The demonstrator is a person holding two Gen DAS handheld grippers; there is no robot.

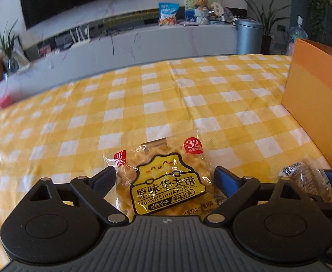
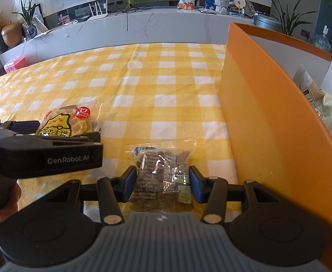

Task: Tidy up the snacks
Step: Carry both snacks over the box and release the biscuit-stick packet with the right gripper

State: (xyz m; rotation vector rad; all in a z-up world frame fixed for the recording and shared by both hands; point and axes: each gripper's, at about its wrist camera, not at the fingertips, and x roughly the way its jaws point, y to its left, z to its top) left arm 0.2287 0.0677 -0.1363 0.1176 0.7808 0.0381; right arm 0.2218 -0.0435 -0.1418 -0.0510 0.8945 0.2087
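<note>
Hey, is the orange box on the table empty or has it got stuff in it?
Not empty. Past the orange box's near wall, the right wrist view shows snack packets already lying inside.

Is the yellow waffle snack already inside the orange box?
No, the yellow waffle snack lies on the checked tablecloth between the left gripper fingers, beside the orange box.

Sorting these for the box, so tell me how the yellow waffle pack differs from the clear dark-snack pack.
The yellow waffle pack has a bright printed label; the dark-snack pack is mostly clear, showing brown contents. The waffle pack lies farther from the orange box. Both are sealed plastic packets on the checked cloth.
</note>
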